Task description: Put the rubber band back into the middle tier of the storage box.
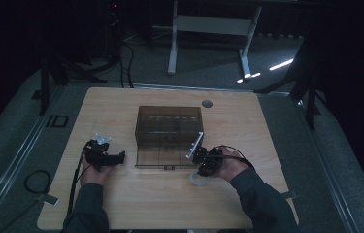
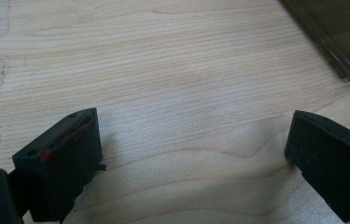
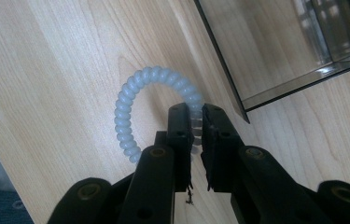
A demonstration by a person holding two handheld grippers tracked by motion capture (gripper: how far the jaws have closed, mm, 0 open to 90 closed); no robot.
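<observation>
Pinching a pale blue spiral plastic hair tie with my right gripper, left gripper gaping empty beside the smoky transparent plastic box.

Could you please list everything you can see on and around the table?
coil ring: one, pale blue-white, on the table right of the box, pinched by the right tool
box: one, smoky clear, mid-table
table: one, light wood
grommet: one, grey, far edge of the table
desk frame: one, white, on the floor behind
left tool: one, black, open, empty, left of the box
right tool: one, black, shut on the coil ring
</observation>
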